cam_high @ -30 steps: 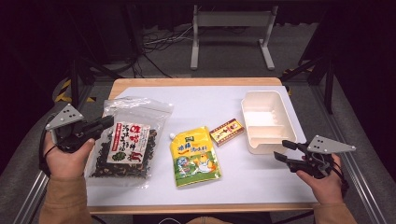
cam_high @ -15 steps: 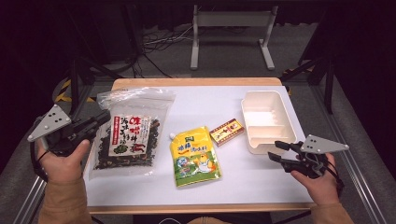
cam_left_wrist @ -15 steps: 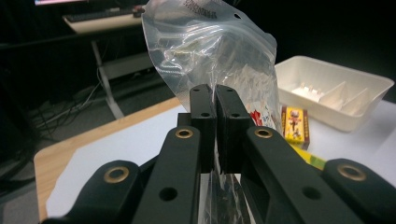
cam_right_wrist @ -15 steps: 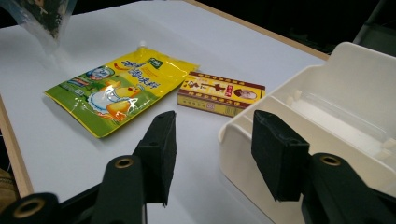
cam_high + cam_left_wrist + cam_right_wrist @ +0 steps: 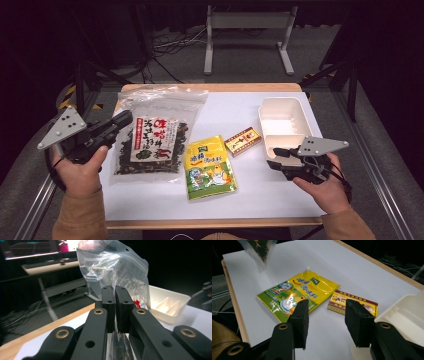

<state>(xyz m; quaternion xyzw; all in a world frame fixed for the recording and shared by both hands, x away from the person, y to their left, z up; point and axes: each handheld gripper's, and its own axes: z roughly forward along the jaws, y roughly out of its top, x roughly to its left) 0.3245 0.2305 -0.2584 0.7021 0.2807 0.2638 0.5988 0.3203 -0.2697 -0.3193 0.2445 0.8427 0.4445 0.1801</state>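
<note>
A clear bag of dark dried food with a white and red label point(image 5: 155, 135) hangs tilted up off the white table top at the left. My left gripper point(image 5: 126, 120) is shut on its left edge; in the left gripper view the jaws point(image 5: 115, 290) pinch the clear plastic point(image 5: 120, 267). A yellow-green pouch point(image 5: 210, 165) lies flat at the middle. Next to it lies a small red and yellow box point(image 5: 242, 141). My right gripper point(image 5: 275, 157) hovers open at the right, with nothing in it. Its jaws point(image 5: 327, 315) point at the box point(image 5: 338, 301) and the pouch point(image 5: 297, 292).
A white divided tray point(image 5: 285, 120) sits at the back right, just behind my right gripper, and shows too in the left gripper view point(image 5: 170, 302) and the right gripper view point(image 5: 407, 312). The white sheet point(image 5: 235, 102) covers a wooden table. Metal frames and cables stand beyond the far edge.
The left gripper has lifted the bag's edge, so the bag stands higher and more upright. The right gripper has moved left, toward the box.
</note>
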